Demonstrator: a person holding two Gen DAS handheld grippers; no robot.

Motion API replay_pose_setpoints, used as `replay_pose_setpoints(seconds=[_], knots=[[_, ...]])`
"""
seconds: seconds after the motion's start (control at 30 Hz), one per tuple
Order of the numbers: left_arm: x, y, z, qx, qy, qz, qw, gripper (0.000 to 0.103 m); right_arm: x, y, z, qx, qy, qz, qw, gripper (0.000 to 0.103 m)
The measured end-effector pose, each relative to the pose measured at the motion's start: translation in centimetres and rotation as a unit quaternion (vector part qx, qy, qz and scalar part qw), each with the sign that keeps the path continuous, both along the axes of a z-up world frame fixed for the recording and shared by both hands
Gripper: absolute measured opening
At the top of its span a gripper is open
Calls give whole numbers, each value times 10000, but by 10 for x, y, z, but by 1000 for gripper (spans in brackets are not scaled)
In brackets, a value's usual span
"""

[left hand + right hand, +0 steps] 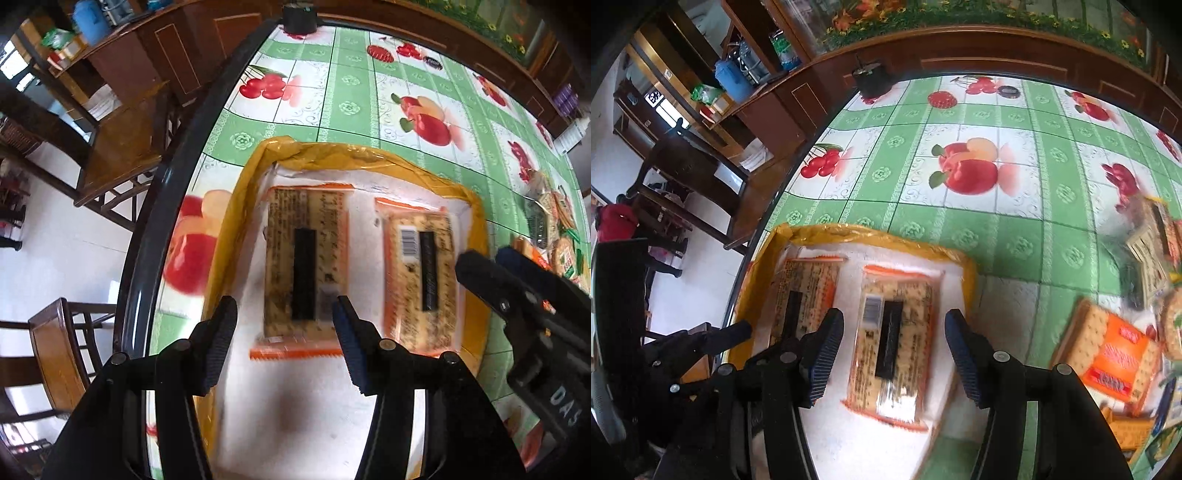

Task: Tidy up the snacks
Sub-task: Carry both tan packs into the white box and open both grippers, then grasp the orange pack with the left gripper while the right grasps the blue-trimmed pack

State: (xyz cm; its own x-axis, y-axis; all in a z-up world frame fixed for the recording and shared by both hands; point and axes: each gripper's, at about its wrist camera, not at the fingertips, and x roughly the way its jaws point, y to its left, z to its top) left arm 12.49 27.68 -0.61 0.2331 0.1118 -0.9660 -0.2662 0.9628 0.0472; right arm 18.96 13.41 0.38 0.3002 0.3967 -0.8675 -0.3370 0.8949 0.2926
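Observation:
A white tray with a yellow rim (236, 206) (967, 273) lies on the fruit-print tablecloth. Two orange cracker packs lie flat in it, backs up: the left pack (306, 254) (805, 291) and the right pack (421, 273) (894, 339). My left gripper (282, 325) is open and empty, hovering above the left pack's near end. My right gripper (892, 354) is open and empty, hovering above the right pack; it also shows in the left wrist view (484, 269) at the tray's right rim. The left gripper's fingertip (735, 332) shows in the right wrist view.
More snack packs lie in a pile to the right of the tray (1115, 354) (554, 229). A black pot (873, 79) stands at the far table edge. Wooden chairs (122, 140) and a cabinet stand beyond the table's left edge.

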Motion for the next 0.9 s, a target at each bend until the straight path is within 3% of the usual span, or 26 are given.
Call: replay_pose_setpoints(seconds=[0.17, 0.37, 0.43, 0.63, 0.73, 0.8, 0.9], knots=[[-24, -38, 13, 37, -205, 70, 9998, 53, -43, -45, 17, 238, -233, -136, 9994, 60], [-41, -114, 16, -607, -270, -232, 9975, 53, -71, -143, 27, 481, -259, -340, 9979, 69], [-42, -144, 10, -942, -100, -425, 9946, 52, -70, -187, 29, 297, -293, -372, 9984, 70], [-35, -222, -4, -1353, 289, -867, 9866, 52, -52, -295, 28, -262, -242, -86, 9993, 75], [-32, -243, -11, -1544, 452, -691, 9846, 52, -47, -324, 31, -578, -460, 130, 9972, 78], [-32, -247, -16, -1922, 541, -350, 9792, 52, -43, -336, 28, -741, -476, 289, 9957, 83], [-34, -252, -16, -2131, 543, -100, 9755, 52, -41, -338, 22, -922, -532, 649, 9922, 85]])
